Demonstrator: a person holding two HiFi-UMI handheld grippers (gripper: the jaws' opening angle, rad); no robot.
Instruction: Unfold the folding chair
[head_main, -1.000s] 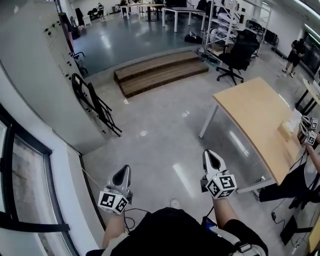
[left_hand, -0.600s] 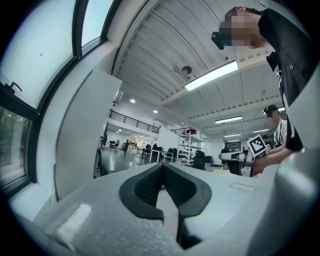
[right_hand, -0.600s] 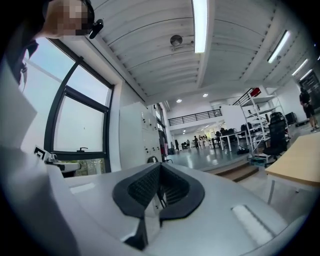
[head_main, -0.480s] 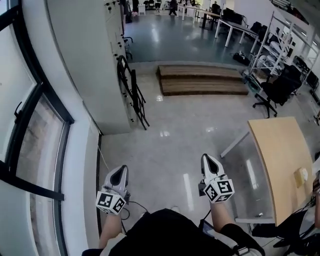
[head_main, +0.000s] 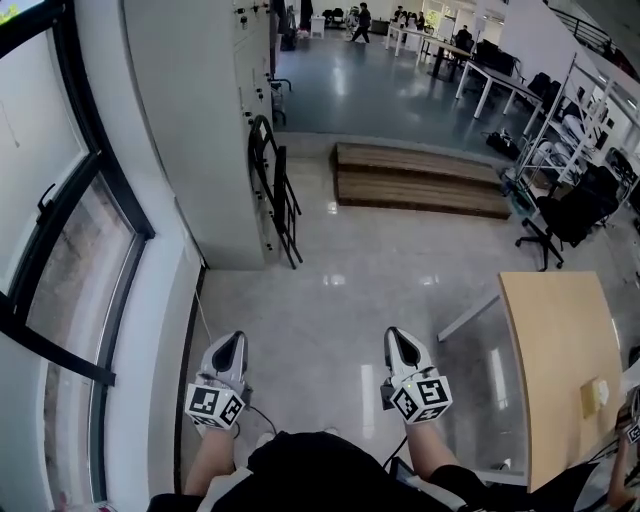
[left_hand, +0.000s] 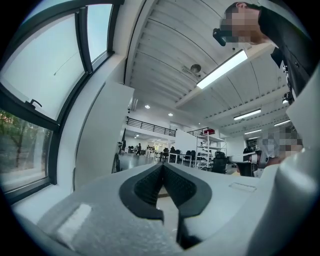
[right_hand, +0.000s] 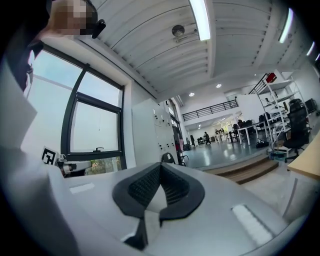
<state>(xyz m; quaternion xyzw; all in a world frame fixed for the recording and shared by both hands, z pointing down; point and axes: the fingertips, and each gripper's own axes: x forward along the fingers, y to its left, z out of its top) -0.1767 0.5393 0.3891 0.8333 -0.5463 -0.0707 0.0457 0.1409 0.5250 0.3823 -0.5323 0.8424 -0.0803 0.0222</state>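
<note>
Two grippers, left gripper (head_main: 231, 340) and right gripper (head_main: 398, 336), were both closed and empty, held level over the glossy grey floor (head_main: 340, 290). Window (head_main: 60, 250) ran along the left. Black folding chair (head_main: 275, 190), folded, leaned against the white cabinet (head_main: 200, 120), well ahead of both grippers. Wooden platform (head_main: 420, 180) lay beyond; wooden table (head_main: 560, 360) and office chair (head_main: 570, 215) at right.

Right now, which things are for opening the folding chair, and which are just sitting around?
For the job: folding chair, folded against the cabinet; left tongs and right tongs, both shut and empty.
Just around: wooden steps, table, office chair.
</note>
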